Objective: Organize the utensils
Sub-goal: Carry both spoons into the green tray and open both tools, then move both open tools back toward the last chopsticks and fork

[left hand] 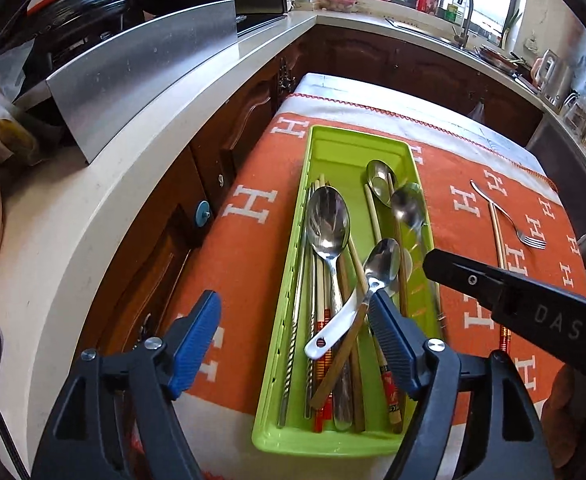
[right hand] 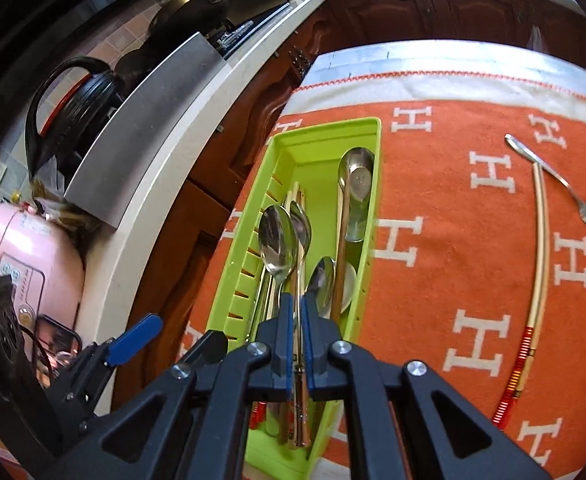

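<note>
The right tongs (right hand: 297, 320) are closing tight on a slim steel spoon (right hand: 301, 224), carrying it over the green tray (right hand: 367, 216), which is sitting on the bench at twelve o'clock from both cameras. The step looks like placement; next, I judge, lowering the spoon among the others and letting go. The left tongs (left hand: 293, 328) are hanging wide apart, holding nothing. The tray is glossy slotted plastic, long and narrow, holding polished spoons and wooden chopsticks. At two o'clock, a fork (right hand: 561, 184) and chopstick (right hand: 537, 264) are lying loose on the woolly orange cloth (right hand: 445, 184).
</note>
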The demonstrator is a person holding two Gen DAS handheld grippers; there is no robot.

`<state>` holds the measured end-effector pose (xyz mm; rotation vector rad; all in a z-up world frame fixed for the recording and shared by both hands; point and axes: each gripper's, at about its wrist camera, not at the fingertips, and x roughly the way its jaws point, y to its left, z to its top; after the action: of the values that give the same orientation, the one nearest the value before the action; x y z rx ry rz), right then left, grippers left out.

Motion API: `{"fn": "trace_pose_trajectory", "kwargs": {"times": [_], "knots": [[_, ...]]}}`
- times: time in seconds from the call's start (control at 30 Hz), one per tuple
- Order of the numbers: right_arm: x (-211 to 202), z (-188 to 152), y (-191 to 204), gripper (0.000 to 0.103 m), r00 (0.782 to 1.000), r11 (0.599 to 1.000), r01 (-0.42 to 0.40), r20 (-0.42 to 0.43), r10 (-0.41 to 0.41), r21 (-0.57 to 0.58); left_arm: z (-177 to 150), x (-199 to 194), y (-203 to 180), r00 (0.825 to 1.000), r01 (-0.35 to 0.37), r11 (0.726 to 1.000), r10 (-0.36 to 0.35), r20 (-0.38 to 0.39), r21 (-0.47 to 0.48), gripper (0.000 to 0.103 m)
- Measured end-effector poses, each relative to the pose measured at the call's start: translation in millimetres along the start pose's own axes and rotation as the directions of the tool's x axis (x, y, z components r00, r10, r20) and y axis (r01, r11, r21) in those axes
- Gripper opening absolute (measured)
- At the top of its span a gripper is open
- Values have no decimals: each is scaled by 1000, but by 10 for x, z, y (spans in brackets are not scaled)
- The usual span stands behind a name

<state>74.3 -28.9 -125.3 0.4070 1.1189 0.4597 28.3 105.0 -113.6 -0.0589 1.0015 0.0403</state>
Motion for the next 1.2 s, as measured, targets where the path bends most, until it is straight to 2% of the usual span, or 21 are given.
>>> {"fn": "trace_pose_trajectory", "kwargs": {"times": [0.5,0.87,1.2], "knots": [[-444,-225,-27,6,991,993,87,109,-77,-83,-72,-243,-195,1000,16,999,-16,18,28,85],[-745,-386,-405,6,974,985,162,170,-150,-57,-144,-319,-640,996,86,992,-89,22,96,85],[-874,-437,-853,6,969,985,170,180,-170,16,-152,-250,-1034,989,147,980,-145,-21,131,85]]}}
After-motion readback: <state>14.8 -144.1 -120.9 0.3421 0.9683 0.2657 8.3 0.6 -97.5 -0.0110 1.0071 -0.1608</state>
